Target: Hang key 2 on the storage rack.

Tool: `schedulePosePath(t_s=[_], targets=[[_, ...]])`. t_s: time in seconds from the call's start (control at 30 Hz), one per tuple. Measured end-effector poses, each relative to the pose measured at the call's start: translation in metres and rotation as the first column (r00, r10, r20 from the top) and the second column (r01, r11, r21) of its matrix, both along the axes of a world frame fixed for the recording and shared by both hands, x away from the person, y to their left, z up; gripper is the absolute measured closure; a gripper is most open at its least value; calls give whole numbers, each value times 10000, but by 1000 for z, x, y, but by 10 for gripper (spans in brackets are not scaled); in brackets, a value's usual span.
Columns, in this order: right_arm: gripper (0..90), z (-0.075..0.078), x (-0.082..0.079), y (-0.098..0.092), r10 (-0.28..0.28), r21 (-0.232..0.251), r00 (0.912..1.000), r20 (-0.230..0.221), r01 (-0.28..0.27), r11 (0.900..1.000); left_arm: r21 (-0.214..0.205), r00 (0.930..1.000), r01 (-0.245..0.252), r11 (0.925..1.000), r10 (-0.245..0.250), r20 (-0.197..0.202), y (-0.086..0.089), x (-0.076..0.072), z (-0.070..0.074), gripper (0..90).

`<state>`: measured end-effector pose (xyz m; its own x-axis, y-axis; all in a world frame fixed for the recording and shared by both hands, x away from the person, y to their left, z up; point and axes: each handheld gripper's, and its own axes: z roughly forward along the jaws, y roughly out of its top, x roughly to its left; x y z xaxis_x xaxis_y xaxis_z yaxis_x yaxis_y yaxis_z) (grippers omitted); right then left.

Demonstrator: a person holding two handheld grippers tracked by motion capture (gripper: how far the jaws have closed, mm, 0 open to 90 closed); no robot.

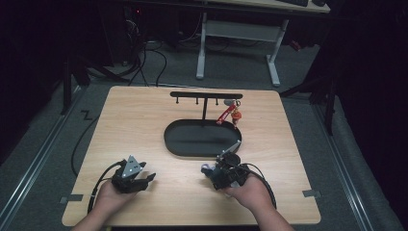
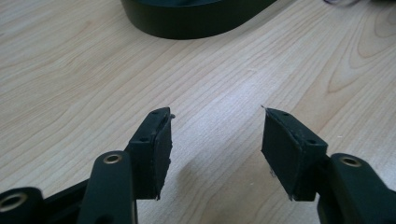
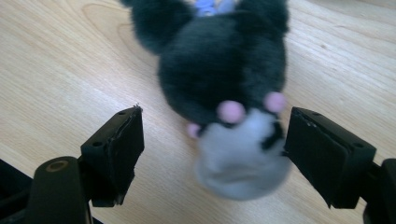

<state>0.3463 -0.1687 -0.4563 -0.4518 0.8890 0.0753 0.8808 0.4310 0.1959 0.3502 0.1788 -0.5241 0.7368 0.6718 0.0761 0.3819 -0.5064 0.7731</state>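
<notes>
left gripper (image 1: 147,177) sits open over bare table (image 1: 144,125), holding nothing. right gripper (image 3: 212,149) is open too, plush toy (image 3: 226,93) lying loose between the jaws near the black tray (image 1: 183,144). closing off-centre could squish it sideways. toy's blurry, its top cut off.
</notes>
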Motion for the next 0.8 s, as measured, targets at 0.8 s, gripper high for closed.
schedulePosePath(t_s=[0.8], targets=[[506, -9, -9, -7, 250, -291, 9996, 107, -247, 9993, 244, 9998, 204, 9995, -205, 32, -5, -4, 0, 428]])
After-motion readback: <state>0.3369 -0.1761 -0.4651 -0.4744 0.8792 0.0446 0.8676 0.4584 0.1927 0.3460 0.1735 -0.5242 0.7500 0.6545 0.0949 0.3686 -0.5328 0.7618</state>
